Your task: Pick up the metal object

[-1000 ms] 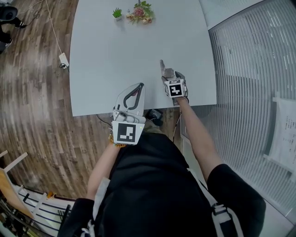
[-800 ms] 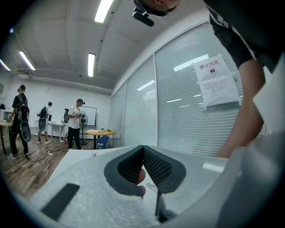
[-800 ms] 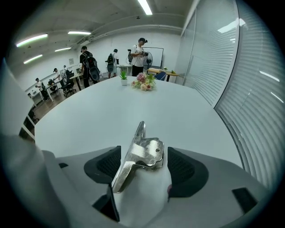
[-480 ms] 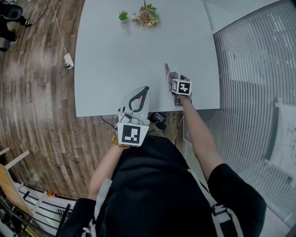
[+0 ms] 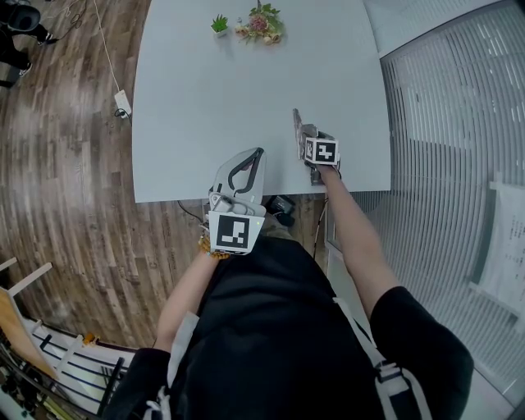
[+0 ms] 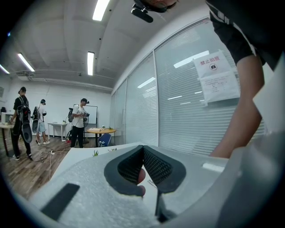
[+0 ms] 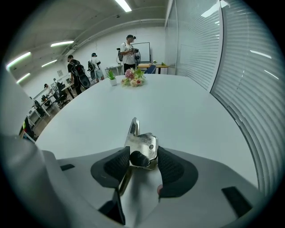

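Head view: a wide pale table (image 5: 213, 98) stands on a wooden floor, with a blind-covered glass wall along its 3 o'clock side. At the table's 12 o'clock end, a small pot (image 5: 219, 26) holds a green plant. Just beside it lies a bunch of flowers (image 5: 261, 23), and I cannot tell whether it has a vase. Your right gripper (image 5: 303, 135) is over the table's 5 o'clock corner, with the metal object (image 5: 297, 123) standing out of it towards 12 o'clock. Your left gripper (image 5: 256, 157) hangs over the near edge at 6 o'clock, well apart from the object.

Left gripper view: its dark pads meet at their tips and nothing is between them. Across the room at 9 o'clock stand several people.

Right gripper view: the jaws have just been closing, and both pads now press on the shiny metal piece at its black knob. The object's thin end points up the table towards 12 o'clock.

You appear to be at the grasping step. I cannot tell whether the piece is clear of the tabletop. The next move calls for a firm squeeze and a straight lift. The grip sits near one end, so watch for swivelling.
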Tool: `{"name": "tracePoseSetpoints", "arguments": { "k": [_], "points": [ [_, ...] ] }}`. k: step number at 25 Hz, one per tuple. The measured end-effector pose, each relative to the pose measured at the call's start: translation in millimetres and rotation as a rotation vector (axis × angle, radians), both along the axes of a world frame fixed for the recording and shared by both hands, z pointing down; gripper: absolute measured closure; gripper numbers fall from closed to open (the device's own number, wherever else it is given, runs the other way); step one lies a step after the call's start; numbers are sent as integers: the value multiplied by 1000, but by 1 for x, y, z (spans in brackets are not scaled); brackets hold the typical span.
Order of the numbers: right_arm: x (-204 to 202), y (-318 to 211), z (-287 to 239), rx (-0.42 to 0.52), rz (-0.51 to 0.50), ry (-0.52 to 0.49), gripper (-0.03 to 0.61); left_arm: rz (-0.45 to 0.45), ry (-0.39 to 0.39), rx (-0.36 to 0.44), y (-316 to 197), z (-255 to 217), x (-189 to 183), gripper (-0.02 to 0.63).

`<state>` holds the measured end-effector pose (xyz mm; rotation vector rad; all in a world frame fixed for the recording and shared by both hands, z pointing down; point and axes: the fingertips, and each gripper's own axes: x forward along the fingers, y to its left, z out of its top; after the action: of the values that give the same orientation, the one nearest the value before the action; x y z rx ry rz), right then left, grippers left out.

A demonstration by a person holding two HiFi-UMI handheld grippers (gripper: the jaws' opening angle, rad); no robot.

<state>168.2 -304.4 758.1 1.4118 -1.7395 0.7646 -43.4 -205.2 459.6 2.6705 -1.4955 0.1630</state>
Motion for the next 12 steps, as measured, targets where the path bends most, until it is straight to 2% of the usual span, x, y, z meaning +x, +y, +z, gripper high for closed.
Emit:
{"name": "tracePoseSetpoints", "arguments": {
  "k": [5, 12],
  "points": [
    [-2, -1, 1, -42, 2, 16, 385, -19, 0, -3, -3, 1, -1, 603],
    [-4, -4, -5, -32, -28, 42, 417, -25, -15, 26, -4, -4, 1, 603]
  ]
}}
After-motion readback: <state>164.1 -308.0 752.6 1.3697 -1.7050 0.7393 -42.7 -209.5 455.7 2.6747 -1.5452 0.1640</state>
